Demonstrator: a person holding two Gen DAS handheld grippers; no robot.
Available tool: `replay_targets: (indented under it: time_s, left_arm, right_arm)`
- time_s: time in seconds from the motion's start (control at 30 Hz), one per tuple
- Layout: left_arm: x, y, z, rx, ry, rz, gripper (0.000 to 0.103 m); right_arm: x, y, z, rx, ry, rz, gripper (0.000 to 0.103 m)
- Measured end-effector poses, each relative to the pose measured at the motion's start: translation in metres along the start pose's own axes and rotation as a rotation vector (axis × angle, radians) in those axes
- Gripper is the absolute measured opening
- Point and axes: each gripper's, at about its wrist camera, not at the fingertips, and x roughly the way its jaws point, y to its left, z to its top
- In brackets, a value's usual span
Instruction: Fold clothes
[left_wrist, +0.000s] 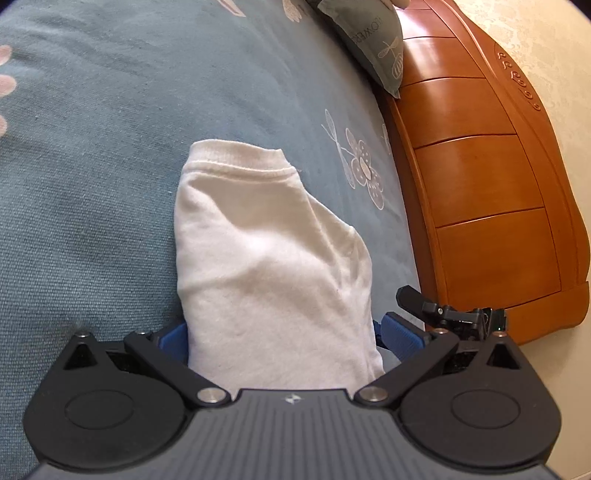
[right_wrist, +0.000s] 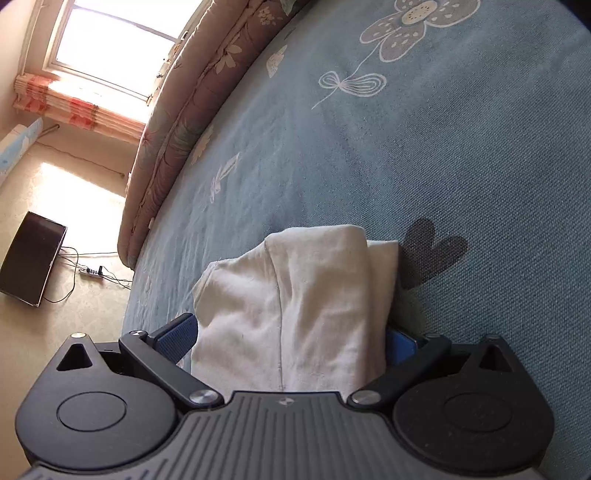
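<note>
Between left gripper (left_wrist: 284, 332) pads, white garment (left_wrist: 266, 258), on bedspread (left_wrist: 92, 166)

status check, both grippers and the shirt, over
Left gripper, right gripper: both open, straddling the white garment. Garment folded, on blue bedspread. Nothing in the way.

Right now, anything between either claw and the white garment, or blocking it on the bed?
Nothing visible. The white garment already sits between the blue pads of the left claw and the right claw. The blue bedspread around it is bare; the pillow lies well away by the headboard.
</note>
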Motion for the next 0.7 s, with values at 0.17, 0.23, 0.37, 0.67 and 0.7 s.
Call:
replay_targets:
  time_s: [0.17, 0.23, 0.37, 0.67, 0.7]
  left_arm:
    - [-0.005, 0.002, -0.022, 0.007, 0.040, -0.037, 0.102]
    - [-0.002, 0.004, -0.021, -0.001, 0.037, -0.050, 0.102]
    - [0.015, -0.001, -0.007, -0.022, 0.023, -0.048, 0.102]
    - [0.012, 0.005, -0.018, -0.011, 0.023, -0.079, 0.102]
    - [0.015, 0.004, -0.016, -0.024, 0.020, -0.077, 0.102]
  right_arm:
    - [-0.013, 0.002, -0.029, 0.007, 0.124, 0.026, 0.103]
    - [-0.010, 0.004, -0.029, -0.006, 0.117, 0.028, 0.103]
    - [0.003, 0.007, -0.020, -0.014, 0.073, 0.045, 0.103]
    - [-0.009, 0.007, -0.035, -0.069, 0.098, 0.066, 0.103]
    - [-0.009, 0.004, -0.035, -0.063, 0.083, 0.078, 0.103]
